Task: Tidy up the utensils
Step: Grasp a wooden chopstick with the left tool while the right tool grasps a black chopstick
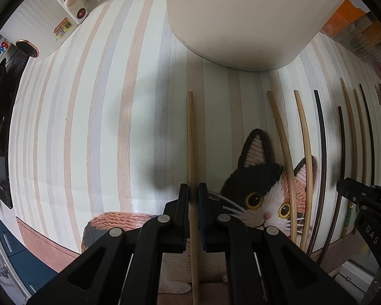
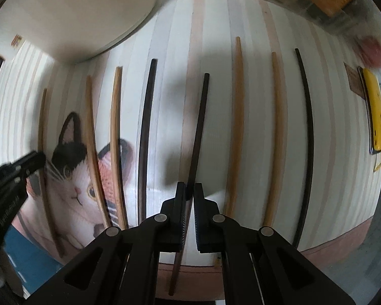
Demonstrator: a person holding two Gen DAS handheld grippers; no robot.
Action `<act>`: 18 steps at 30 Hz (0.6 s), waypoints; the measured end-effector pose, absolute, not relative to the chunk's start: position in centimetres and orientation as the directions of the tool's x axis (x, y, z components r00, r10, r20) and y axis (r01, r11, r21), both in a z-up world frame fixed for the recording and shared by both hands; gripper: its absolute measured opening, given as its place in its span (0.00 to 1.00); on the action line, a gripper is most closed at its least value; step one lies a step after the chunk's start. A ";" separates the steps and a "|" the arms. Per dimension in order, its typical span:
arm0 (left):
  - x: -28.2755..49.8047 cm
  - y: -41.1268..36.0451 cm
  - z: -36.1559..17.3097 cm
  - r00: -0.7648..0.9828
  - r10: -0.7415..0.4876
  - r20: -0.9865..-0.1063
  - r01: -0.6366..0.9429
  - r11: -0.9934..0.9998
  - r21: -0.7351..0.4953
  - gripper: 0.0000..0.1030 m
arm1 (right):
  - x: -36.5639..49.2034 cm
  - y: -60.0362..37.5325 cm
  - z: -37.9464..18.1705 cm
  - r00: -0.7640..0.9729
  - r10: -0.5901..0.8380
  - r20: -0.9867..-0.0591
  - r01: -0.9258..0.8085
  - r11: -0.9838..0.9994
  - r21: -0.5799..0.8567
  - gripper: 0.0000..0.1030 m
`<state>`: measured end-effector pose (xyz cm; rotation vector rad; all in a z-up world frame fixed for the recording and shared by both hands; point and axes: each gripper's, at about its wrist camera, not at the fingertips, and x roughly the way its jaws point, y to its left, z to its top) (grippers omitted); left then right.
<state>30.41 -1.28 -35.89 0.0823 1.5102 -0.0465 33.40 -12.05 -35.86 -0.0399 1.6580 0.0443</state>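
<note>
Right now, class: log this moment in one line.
left tool: shut on light chopstick | right tool: shut on dark chopstick | others: on mat

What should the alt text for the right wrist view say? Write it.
The right gripper is shut on a dark brown wooden chopstick. It is above a striped tablecloth with a cat picture, where other light and dark chopsticks lie in a row.

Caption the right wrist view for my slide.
Right tongs shut on a dark chopstick above a striped cat-print tablecloth.
</note>
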 end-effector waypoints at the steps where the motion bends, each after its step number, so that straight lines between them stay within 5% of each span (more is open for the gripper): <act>1: 30.4 -1.3 -35.9 0.061 0.021 -0.998 0.081 0.996 0.026 0.05 | 33.3 -11.8 -35.9 -0.090 -0.001 -0.996 -0.059 0.998 0.004 0.06; 18: 30.2 -1.2 -35.1 0.119 0.079 -0.990 0.061 0.994 0.087 0.04 | 34.9 -12.9 -36.9 -0.089 0.027 -0.996 0.009 1.000 0.026 0.06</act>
